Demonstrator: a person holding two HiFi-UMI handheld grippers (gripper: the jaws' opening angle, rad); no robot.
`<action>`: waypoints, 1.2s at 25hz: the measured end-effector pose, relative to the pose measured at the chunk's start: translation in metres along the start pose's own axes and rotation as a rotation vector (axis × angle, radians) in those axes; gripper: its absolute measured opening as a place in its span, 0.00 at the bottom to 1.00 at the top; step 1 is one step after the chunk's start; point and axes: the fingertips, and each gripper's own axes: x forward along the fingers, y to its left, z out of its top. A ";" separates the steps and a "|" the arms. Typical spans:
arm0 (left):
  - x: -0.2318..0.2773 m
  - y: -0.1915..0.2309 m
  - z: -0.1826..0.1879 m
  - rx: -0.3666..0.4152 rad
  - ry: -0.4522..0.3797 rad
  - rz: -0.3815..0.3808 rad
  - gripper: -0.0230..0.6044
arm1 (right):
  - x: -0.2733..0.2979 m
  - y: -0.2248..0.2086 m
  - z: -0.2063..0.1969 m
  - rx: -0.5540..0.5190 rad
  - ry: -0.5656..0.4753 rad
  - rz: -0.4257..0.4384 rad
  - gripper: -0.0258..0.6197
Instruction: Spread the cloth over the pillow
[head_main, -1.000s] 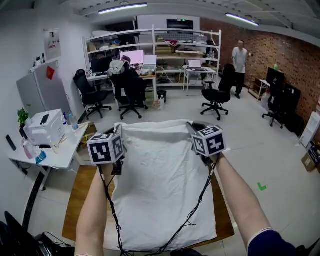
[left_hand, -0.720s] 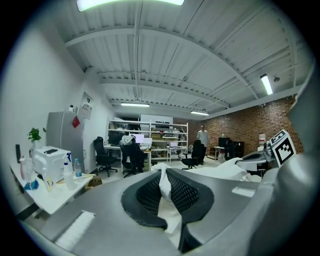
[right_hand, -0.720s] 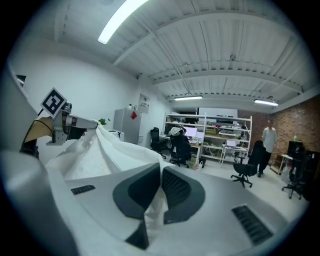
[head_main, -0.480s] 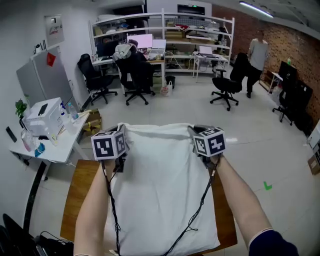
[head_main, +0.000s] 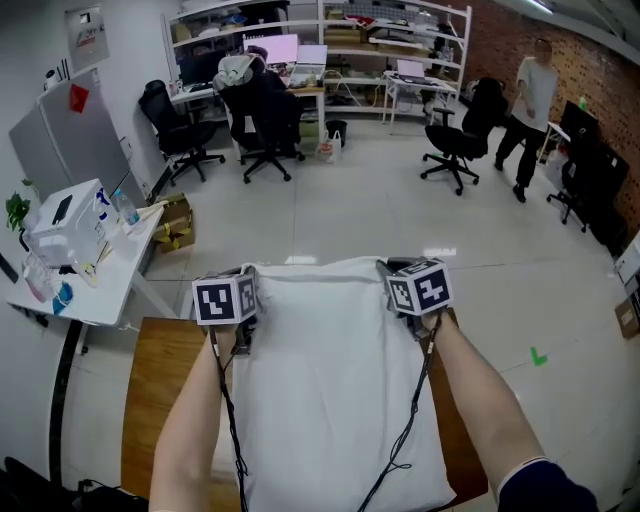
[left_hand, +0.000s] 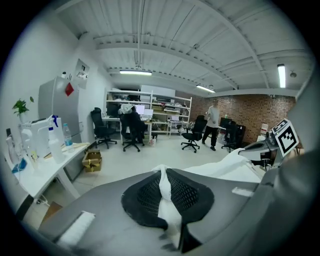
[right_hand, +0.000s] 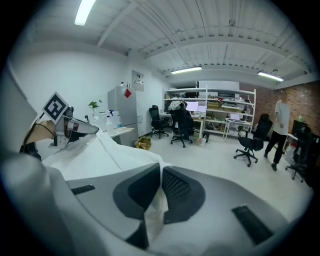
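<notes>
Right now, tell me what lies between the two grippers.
The white cloth: its far edge spans left gripper to right gripper, each pinching a corner, as the head view shows.

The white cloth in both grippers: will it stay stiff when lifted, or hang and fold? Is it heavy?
Probably floppy: the cloth bunches into a thin fold where the left gripper pinches it. Likely light for its size: the right gripper holds its corner by a small pinch.

No print is legible; the wall notice (head_main: 87, 24) is too small to read.
</notes>
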 end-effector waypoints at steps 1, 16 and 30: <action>0.007 0.002 -0.006 -0.005 0.014 0.000 0.07 | 0.007 -0.001 -0.006 0.007 0.011 -0.001 0.07; 0.075 0.029 -0.066 -0.036 0.153 0.033 0.07 | 0.073 -0.009 -0.054 0.039 0.118 -0.010 0.07; 0.085 0.029 -0.087 -0.015 0.166 0.011 0.07 | 0.086 -0.015 -0.075 0.084 0.124 -0.054 0.10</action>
